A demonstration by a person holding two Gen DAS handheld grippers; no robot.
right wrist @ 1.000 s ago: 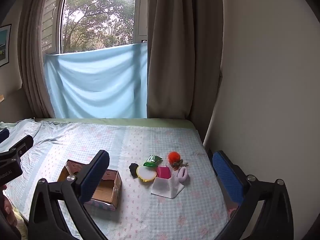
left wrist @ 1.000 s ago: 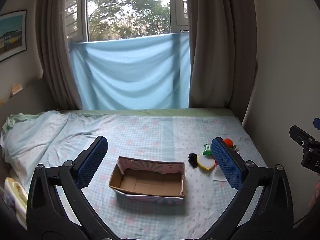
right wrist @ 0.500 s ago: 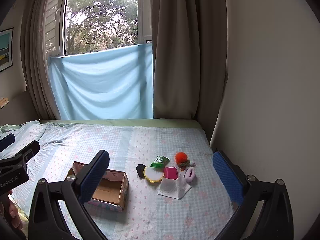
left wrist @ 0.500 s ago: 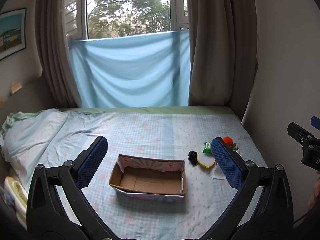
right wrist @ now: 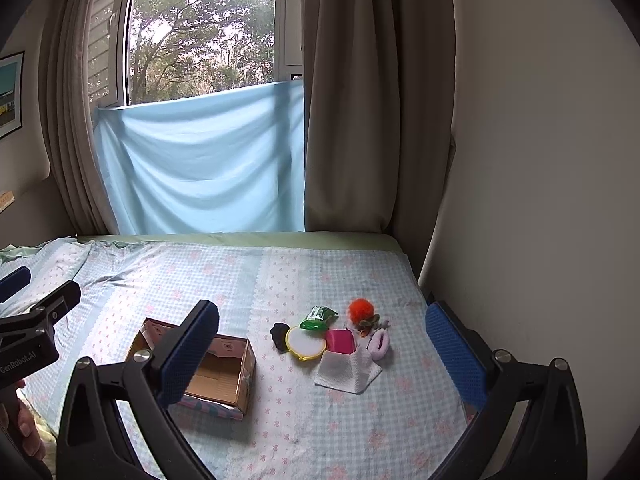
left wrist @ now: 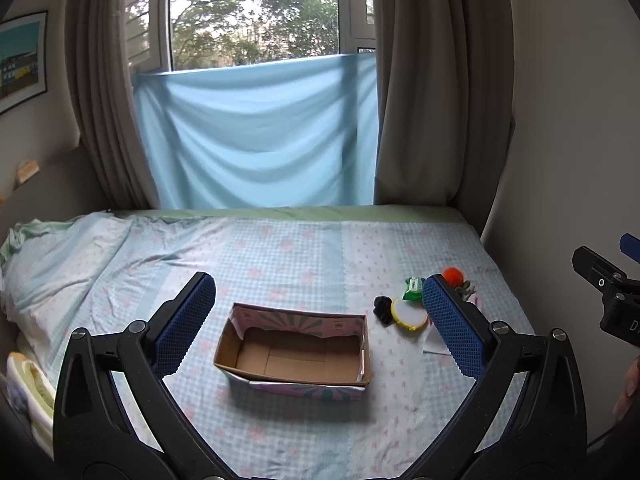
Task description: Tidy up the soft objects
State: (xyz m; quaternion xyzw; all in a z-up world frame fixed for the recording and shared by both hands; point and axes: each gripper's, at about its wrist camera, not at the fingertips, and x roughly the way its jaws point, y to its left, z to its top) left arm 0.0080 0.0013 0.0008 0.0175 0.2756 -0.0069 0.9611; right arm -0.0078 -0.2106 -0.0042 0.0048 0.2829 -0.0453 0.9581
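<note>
Soft things lie in a small heap on my bed [right wrist: 280,432], right of the box [left wrist: 294,354], which sits open and empty. My left tongs [left wrist: 316,320] hang wide above the box; my right tongs [right wrist: 320,344] gape wide above the heap, holding nothing. Nearest in the heap is a white mesh pouch [right wrist: 346,370], then a yellow-rimmed round pad [right wrist: 306,342], a black scrunchie [right wrist: 279,336], a pink block [right wrist: 341,340] and a lilac scrunchie [right wrist: 379,344]. Beyond them sit a green packet [right wrist: 319,316] and an orange pompom [right wrist: 360,309]. Farther off, a blue cloth [right wrist: 200,160] hangs across the window [right wrist: 200,32].
</note>
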